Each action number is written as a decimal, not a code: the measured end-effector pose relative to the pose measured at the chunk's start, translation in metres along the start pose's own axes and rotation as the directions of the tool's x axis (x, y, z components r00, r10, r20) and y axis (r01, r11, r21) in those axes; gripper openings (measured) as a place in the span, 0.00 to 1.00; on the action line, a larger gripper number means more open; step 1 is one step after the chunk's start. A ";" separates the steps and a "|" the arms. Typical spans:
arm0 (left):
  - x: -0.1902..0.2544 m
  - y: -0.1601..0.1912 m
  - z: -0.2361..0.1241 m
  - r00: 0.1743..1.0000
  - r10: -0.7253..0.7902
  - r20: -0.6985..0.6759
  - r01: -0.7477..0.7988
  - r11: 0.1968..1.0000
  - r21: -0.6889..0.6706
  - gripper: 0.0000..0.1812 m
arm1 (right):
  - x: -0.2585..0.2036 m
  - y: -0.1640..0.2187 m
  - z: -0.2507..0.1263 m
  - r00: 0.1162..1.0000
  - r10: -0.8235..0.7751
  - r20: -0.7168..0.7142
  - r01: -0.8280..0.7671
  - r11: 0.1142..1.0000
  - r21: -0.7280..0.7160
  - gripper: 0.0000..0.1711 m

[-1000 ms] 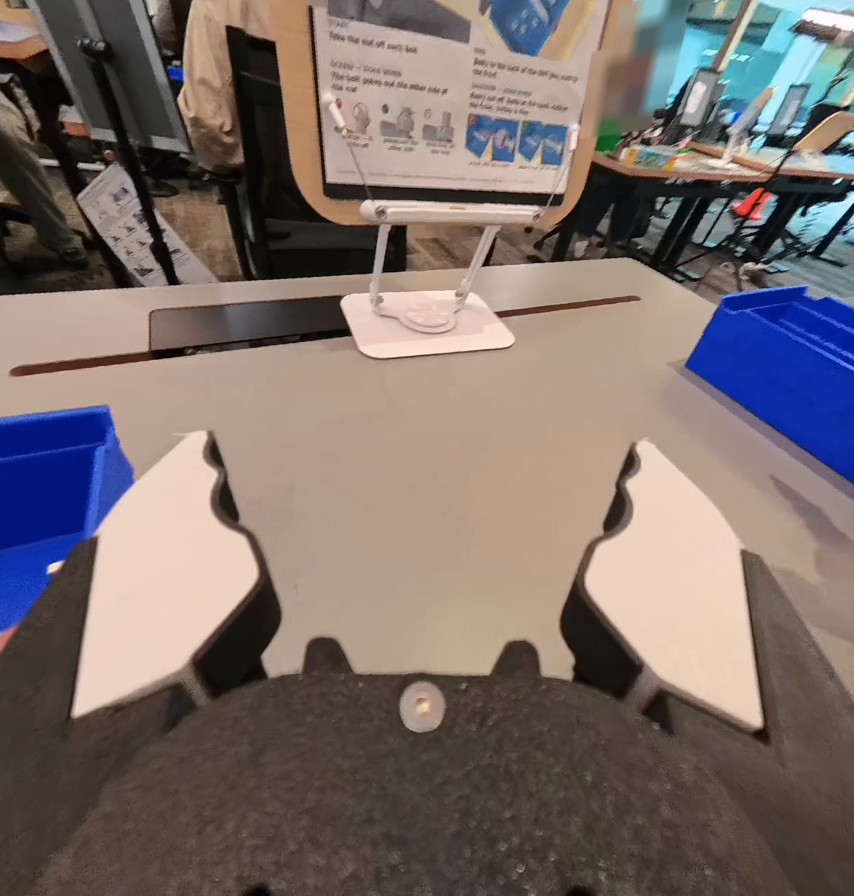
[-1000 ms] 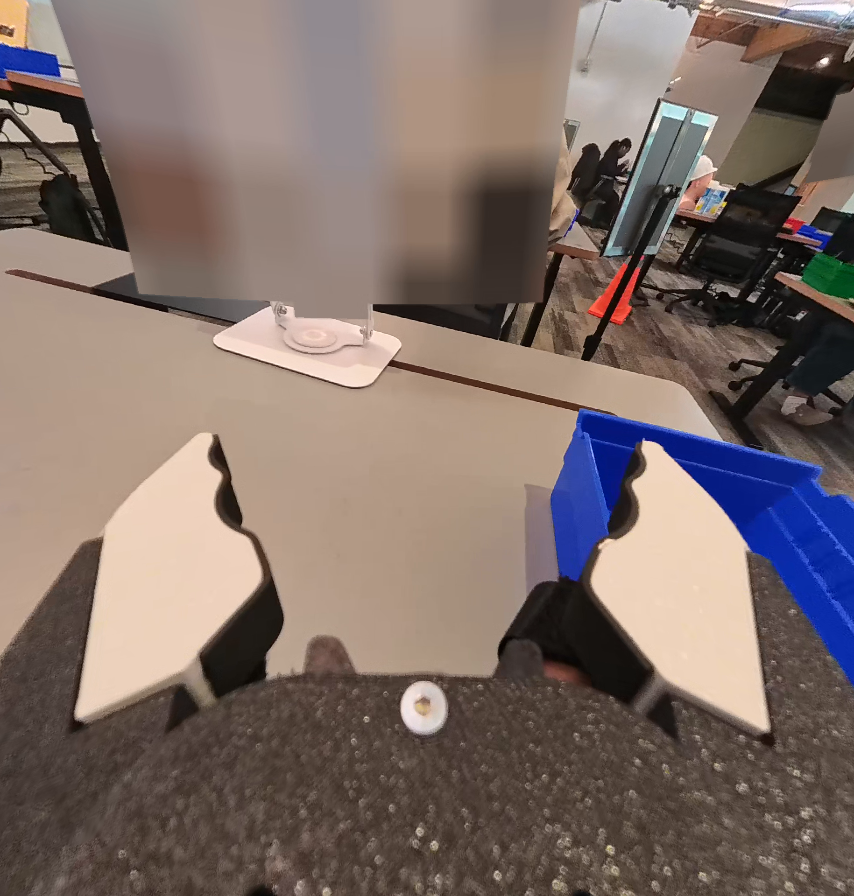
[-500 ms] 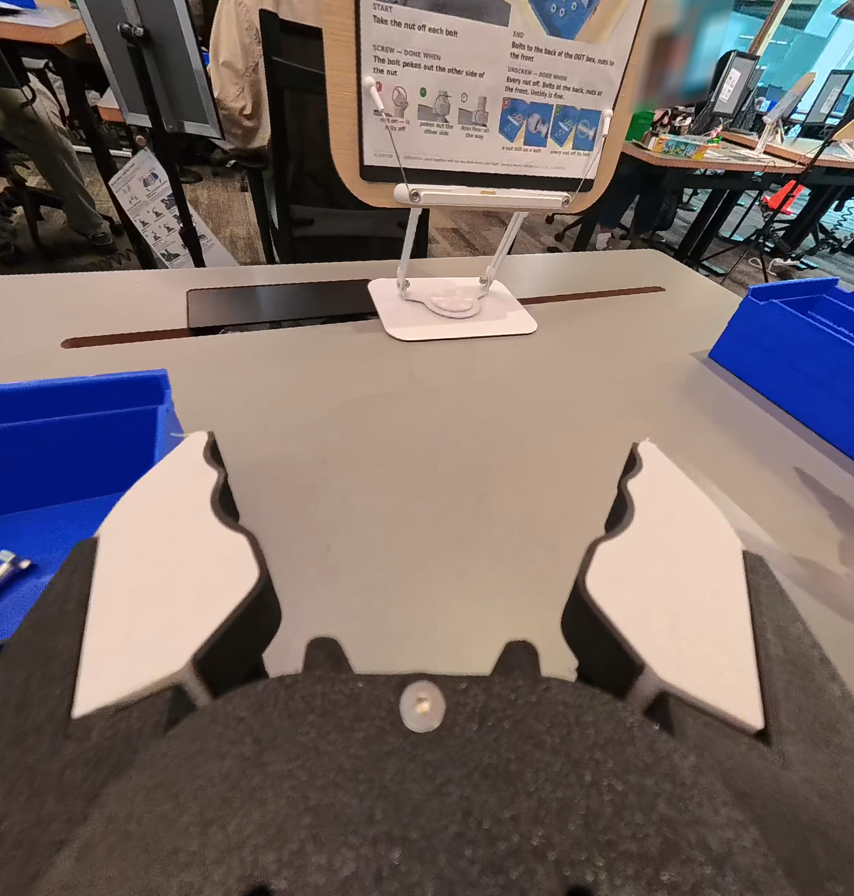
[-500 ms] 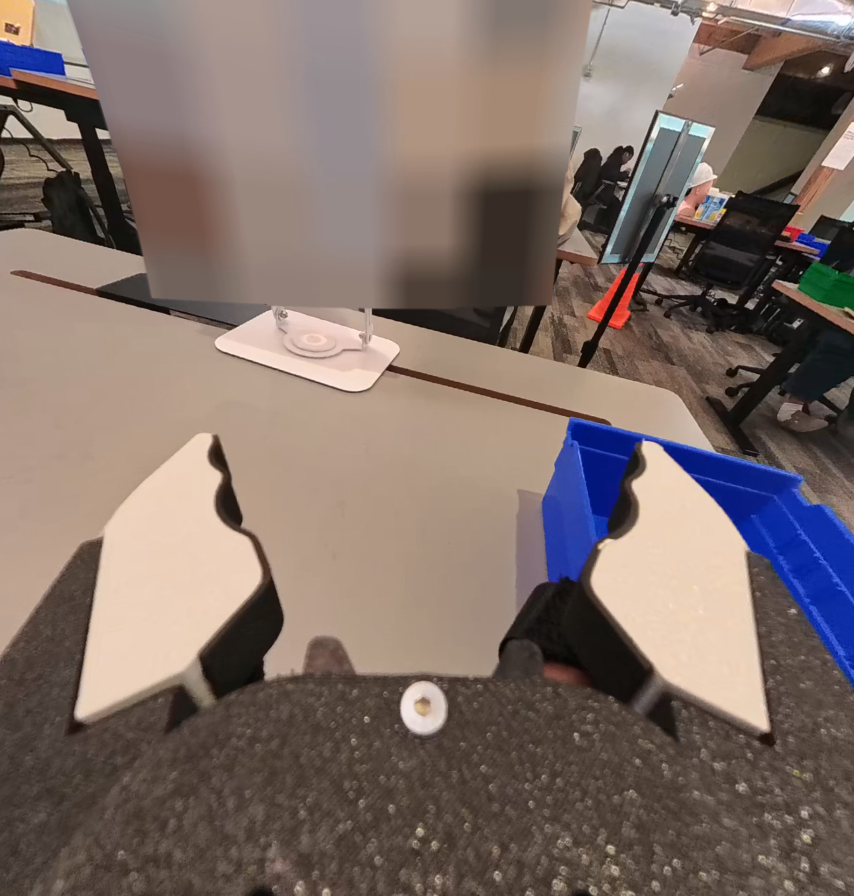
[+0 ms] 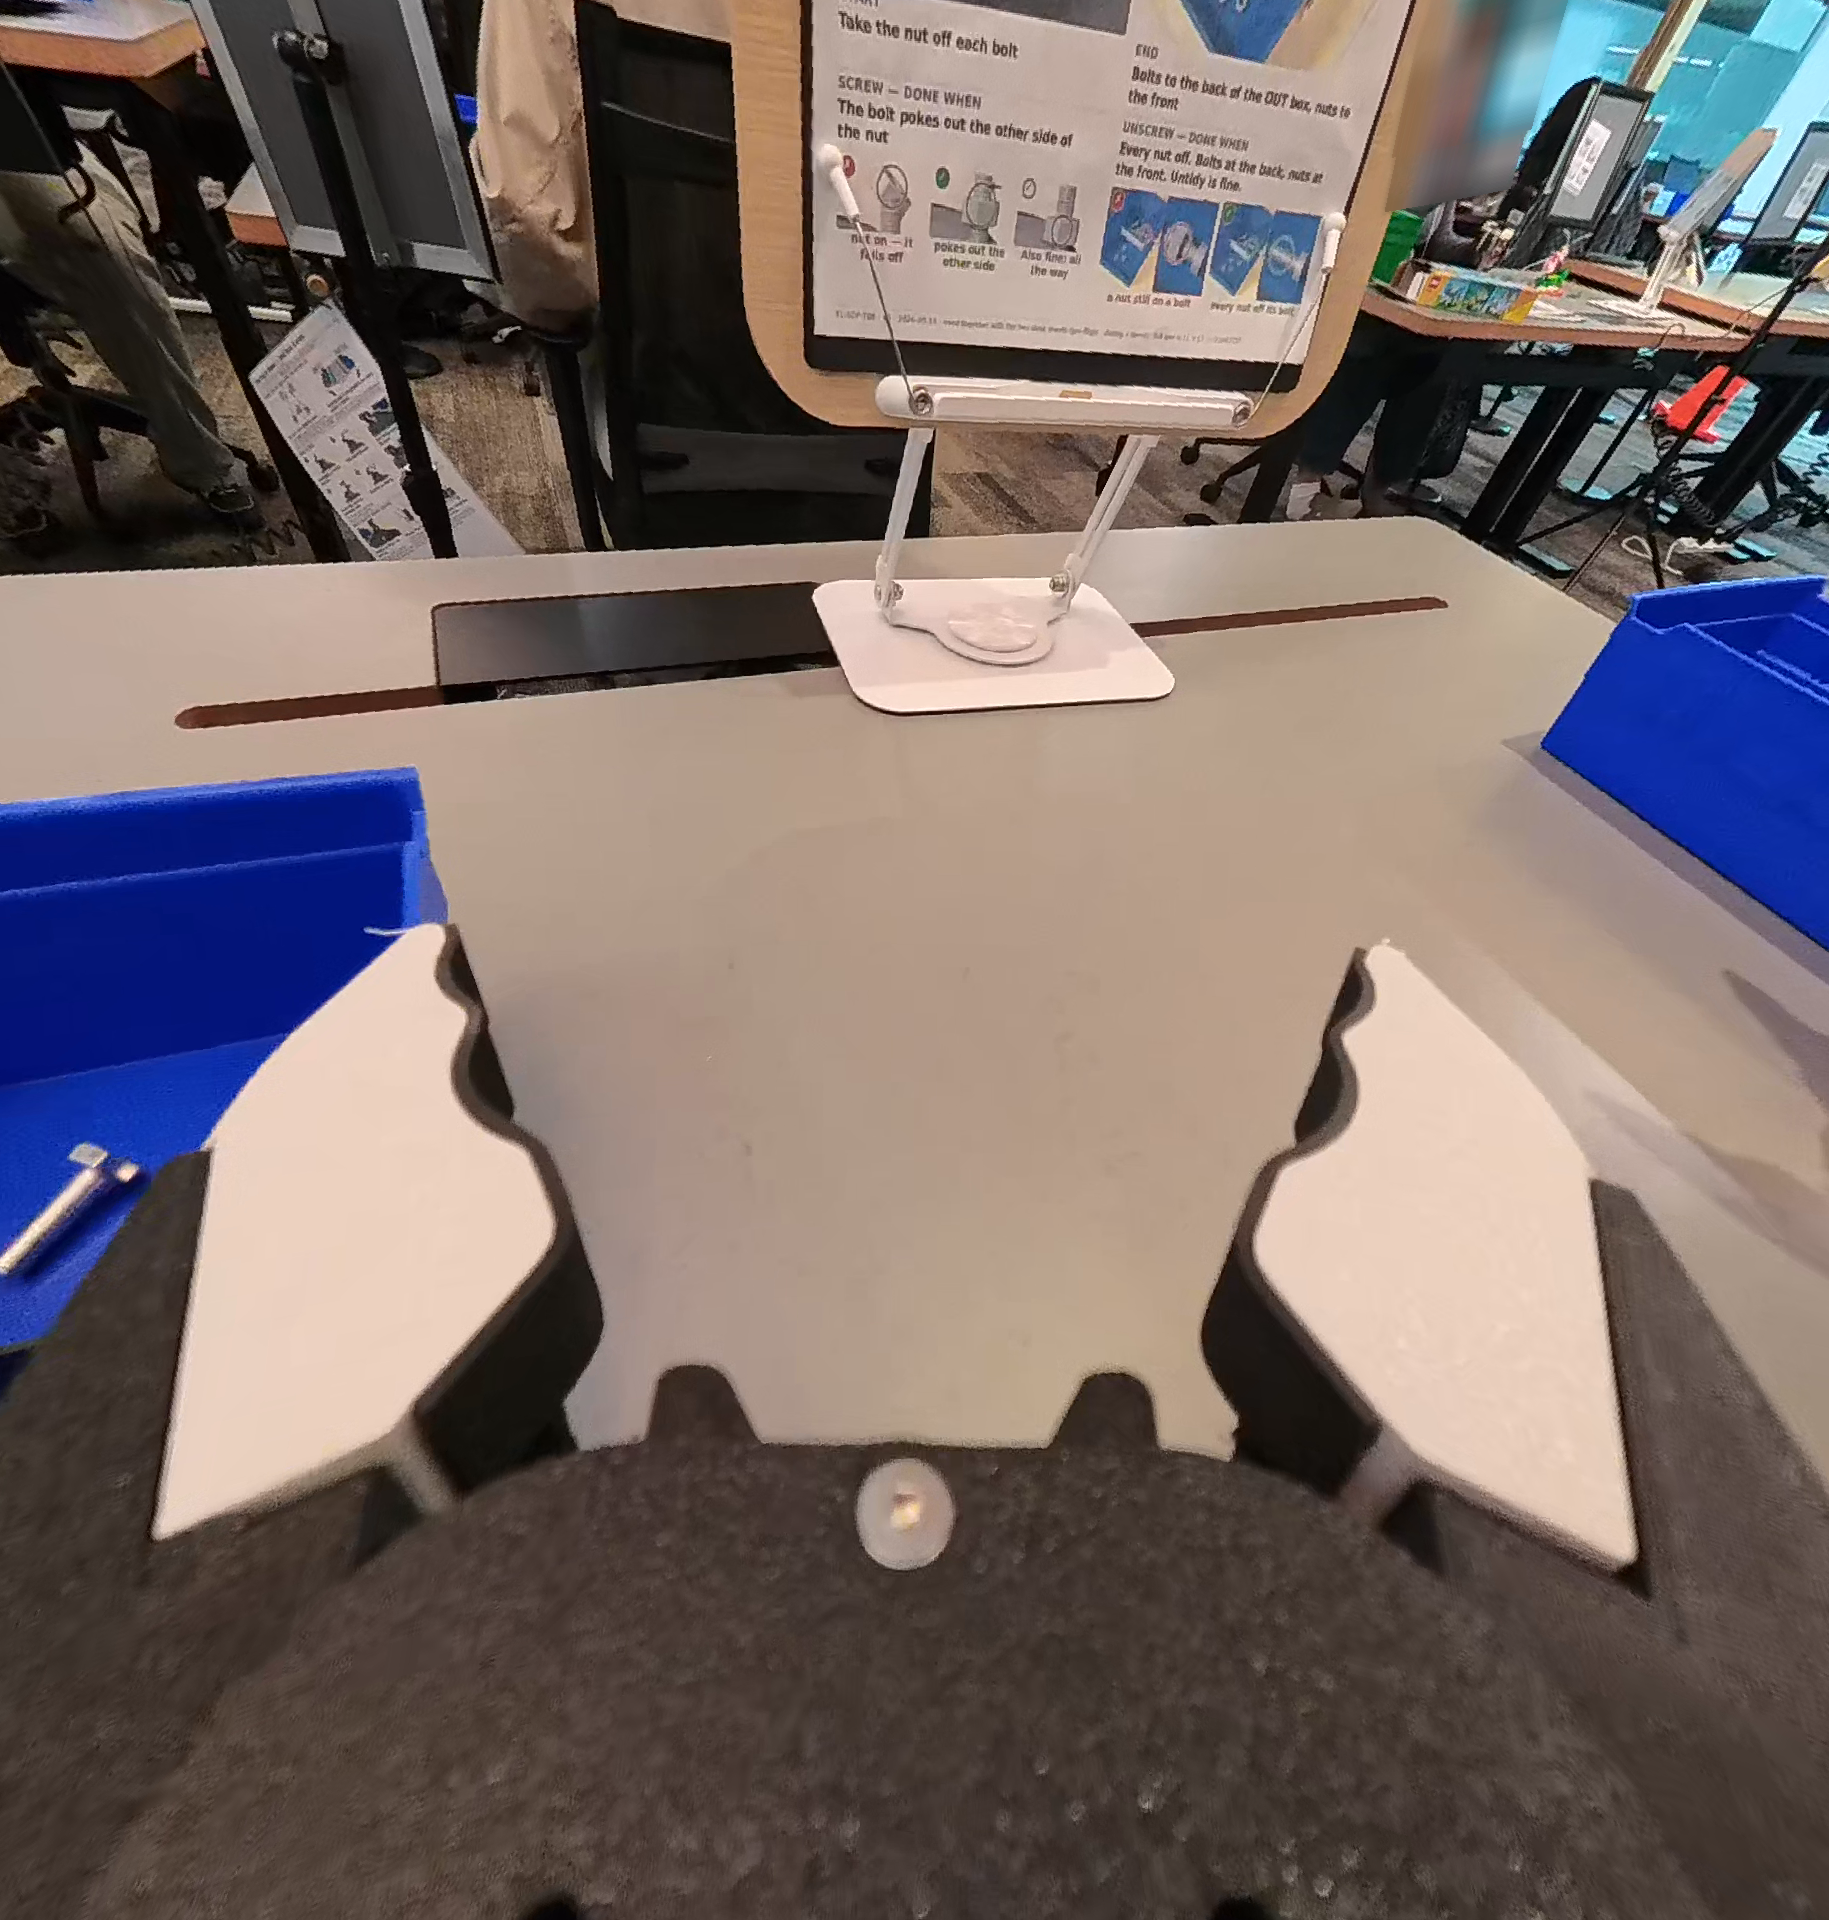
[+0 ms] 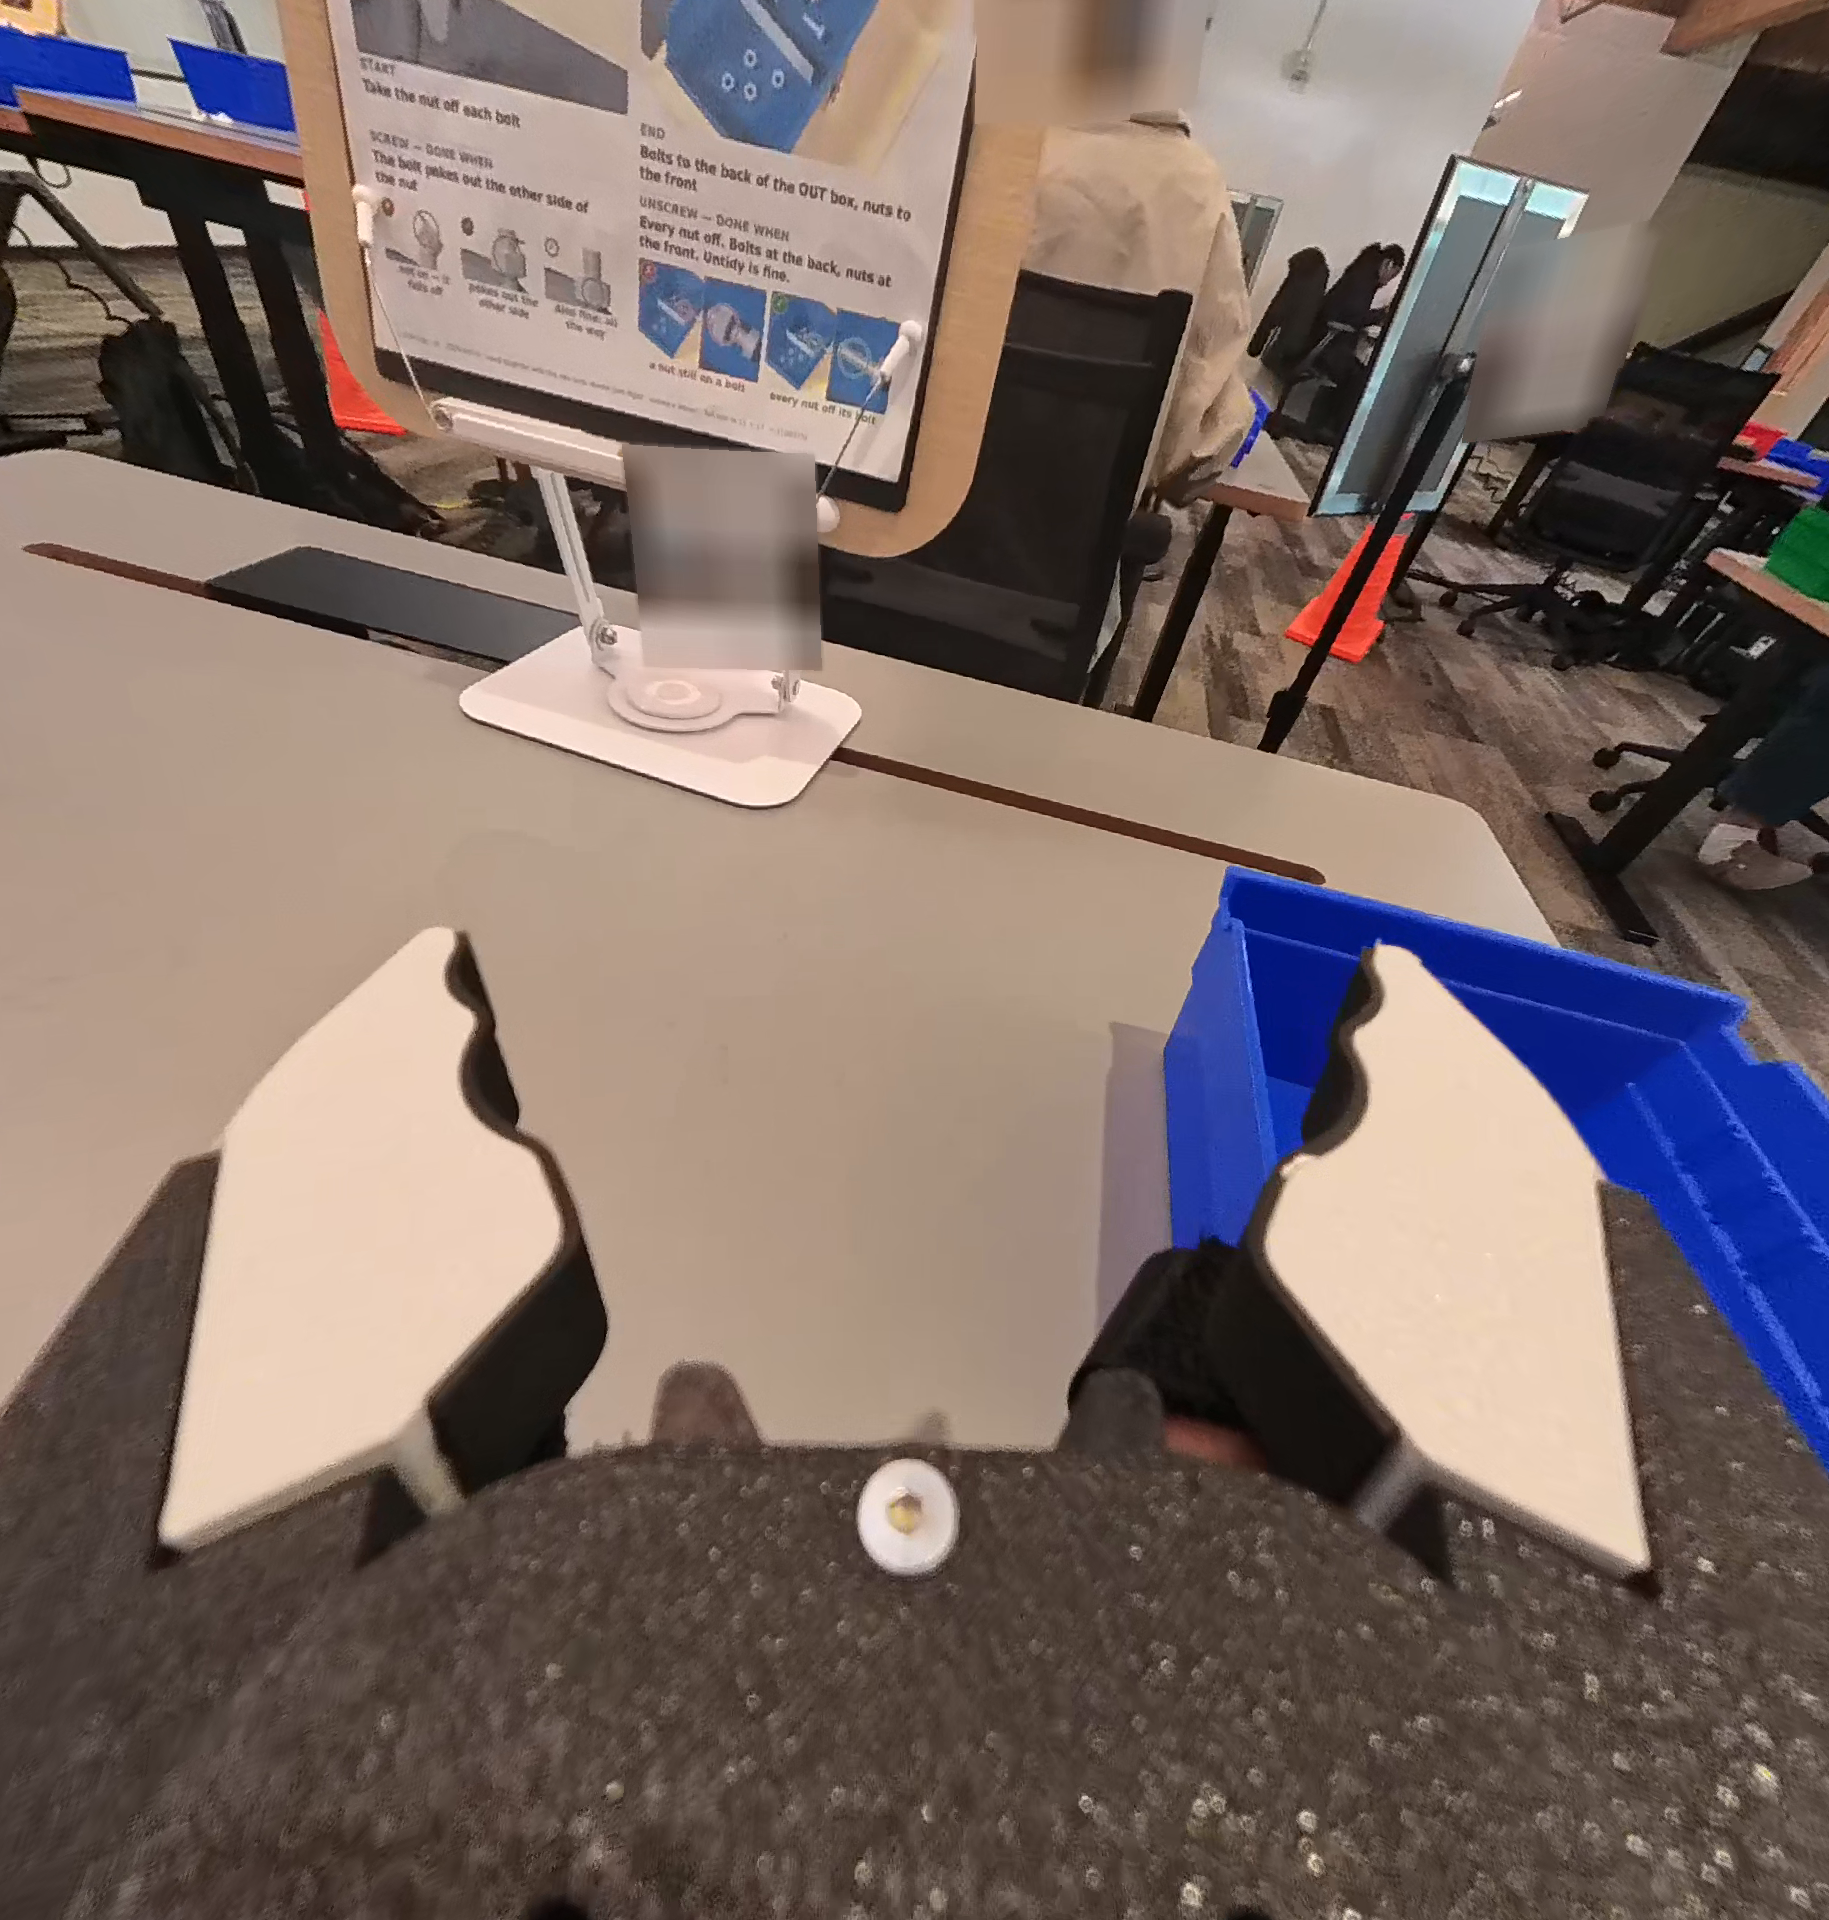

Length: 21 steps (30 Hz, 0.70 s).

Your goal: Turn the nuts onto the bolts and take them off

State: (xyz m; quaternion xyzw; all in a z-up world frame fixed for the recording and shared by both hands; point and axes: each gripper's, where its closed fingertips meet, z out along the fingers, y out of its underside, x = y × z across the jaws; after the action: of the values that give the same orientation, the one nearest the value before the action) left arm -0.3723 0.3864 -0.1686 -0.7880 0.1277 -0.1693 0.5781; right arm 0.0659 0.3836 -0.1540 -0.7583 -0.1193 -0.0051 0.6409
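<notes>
Left tongs (image 5: 910, 1049): fingers spread wide, nothing between, above bare grey worktop (image 5: 889, 883). Silver bolt (image 5: 58, 1210) lies on floor of blue bin (image 5: 162, 914) at left, just beside left finger. Right tongs (image 6: 915, 1049): likewise spread, empty; right finger overlaps second blue bin (image 6: 1512, 997). Instruction board on white stand (image 5: 993, 644) at worktop's far edge.

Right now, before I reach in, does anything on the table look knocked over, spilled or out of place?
Nothing stands out. Both blue bins, left and right, sit upright on the table; one bolt lies flat inside the left one. The sign stand is upright. Left gripper and right gripper are open, empty.
</notes>
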 end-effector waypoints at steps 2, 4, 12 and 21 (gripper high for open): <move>-0.001 0.000 -0.003 1.000 0.005 -0.002 -0.005 1.000 -0.006 0.81 | 0.001 0.001 0.000 1.000 -0.004 0.006 0.004 1.000 -0.012 0.85; -0.002 -0.001 -0.008 1.000 0.016 0.000 -0.016 1.000 -0.015 0.81 | 0.002 0.001 0.000 1.000 -0.008 0.015 0.008 1.000 -0.019 0.86; -0.027 -0.004 -0.044 0.999 0.045 0.026 -0.044 0.997 -0.060 0.81 | 0.010 0.005 -0.003 0.998 -0.011 0.059 0.015 0.998 -0.064 0.85; -0.072 -0.001 -0.079 0.991 0.082 0.110 -0.066 0.989 -0.135 0.81 | 0.018 0.005 -0.003 0.997 -0.009 0.076 0.015 0.997 -0.078 0.86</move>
State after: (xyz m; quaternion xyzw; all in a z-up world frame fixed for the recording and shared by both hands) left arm -0.4707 0.3469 -0.1542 -0.8274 0.1341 -0.0931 0.5373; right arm 0.0844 0.3830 -0.1560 -0.7818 -0.1475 0.0152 0.6057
